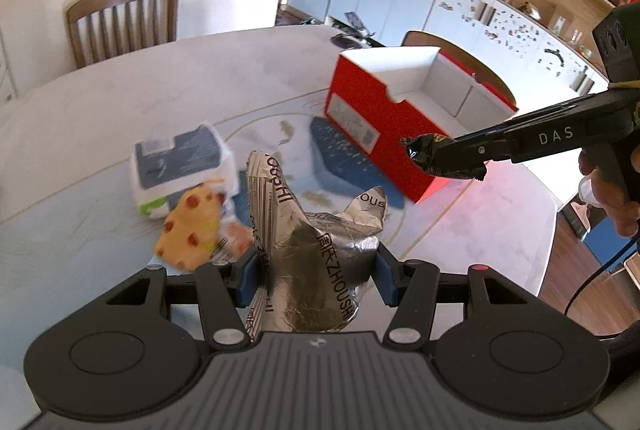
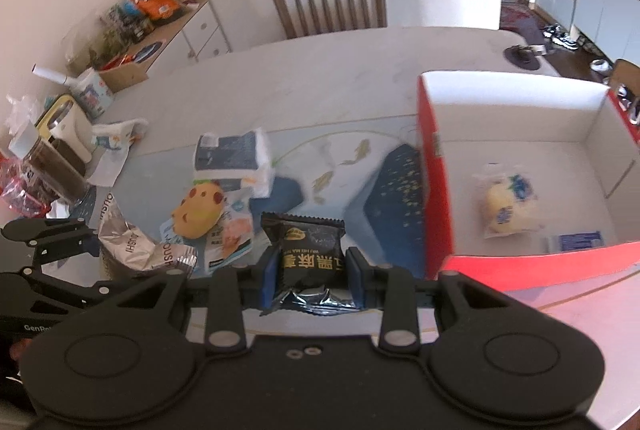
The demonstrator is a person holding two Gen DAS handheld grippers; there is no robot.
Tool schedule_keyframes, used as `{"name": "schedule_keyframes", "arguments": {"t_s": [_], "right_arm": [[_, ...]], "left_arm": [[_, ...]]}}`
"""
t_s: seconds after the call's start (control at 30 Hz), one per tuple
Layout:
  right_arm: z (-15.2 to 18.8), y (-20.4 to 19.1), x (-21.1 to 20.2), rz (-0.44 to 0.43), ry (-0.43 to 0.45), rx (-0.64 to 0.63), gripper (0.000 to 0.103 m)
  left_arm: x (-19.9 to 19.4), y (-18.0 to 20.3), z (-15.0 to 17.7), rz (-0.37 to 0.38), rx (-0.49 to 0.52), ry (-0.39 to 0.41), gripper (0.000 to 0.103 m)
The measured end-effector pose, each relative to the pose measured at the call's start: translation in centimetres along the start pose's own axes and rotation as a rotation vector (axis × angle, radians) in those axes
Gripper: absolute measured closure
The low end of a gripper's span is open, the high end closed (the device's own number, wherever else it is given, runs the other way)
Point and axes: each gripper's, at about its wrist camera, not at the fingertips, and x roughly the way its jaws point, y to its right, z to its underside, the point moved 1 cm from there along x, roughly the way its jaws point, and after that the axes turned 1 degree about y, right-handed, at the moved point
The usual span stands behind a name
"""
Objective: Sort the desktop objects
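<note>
My left gripper (image 1: 316, 276) is shut on a crumpled silver foil packet (image 1: 316, 270) and holds it above the table; the packet also shows in the right wrist view (image 2: 136, 242). My right gripper (image 2: 312, 270) is shut on a black snack packet (image 2: 308, 250), held just left of the red box (image 2: 436, 190); it also shows in the left wrist view (image 1: 436, 154) in front of the box (image 1: 368, 118). Inside the box lie a yellow bun in clear wrap (image 2: 506, 206) and a small blue packet (image 2: 576, 242). A yellow spotted toy (image 1: 192, 230) and a tissue pack (image 1: 180, 162) lie on the table.
A blue patterned mat (image 2: 392, 202) covers the table's middle under the box. Flat snack wrappers (image 2: 228, 234) lie by the toy. A jar, bags and a cup (image 2: 52, 158) crowd the table's left edge. Wooden chairs (image 2: 332, 2) stand at the far side.
</note>
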Motion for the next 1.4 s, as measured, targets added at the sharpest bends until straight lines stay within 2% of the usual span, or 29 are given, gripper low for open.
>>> {"name": "schedule_keyframes", "arguments": {"t_s": [0.57, 1.1, 1.4], "right_arm": [[0.2, 5.9, -3.6, 0.042, 0.076, 0.079, 0.069], [-0.7, 12.7, -5.5, 0.073, 0.117, 0.098, 0.069], [-1.4, 16.8, -5.9, 0.097, 0.132, 0.114, 0.069]], "left_arm": [[2.9, 5.8, -4.2, 0.061, 0.105, 0.016, 0.048], [6.7, 12.2, -8.7, 0.096, 0.188, 0.034, 0.048], [10.0, 14.4, -12.1, 0.129, 0.188, -0.003, 0.048]]}}
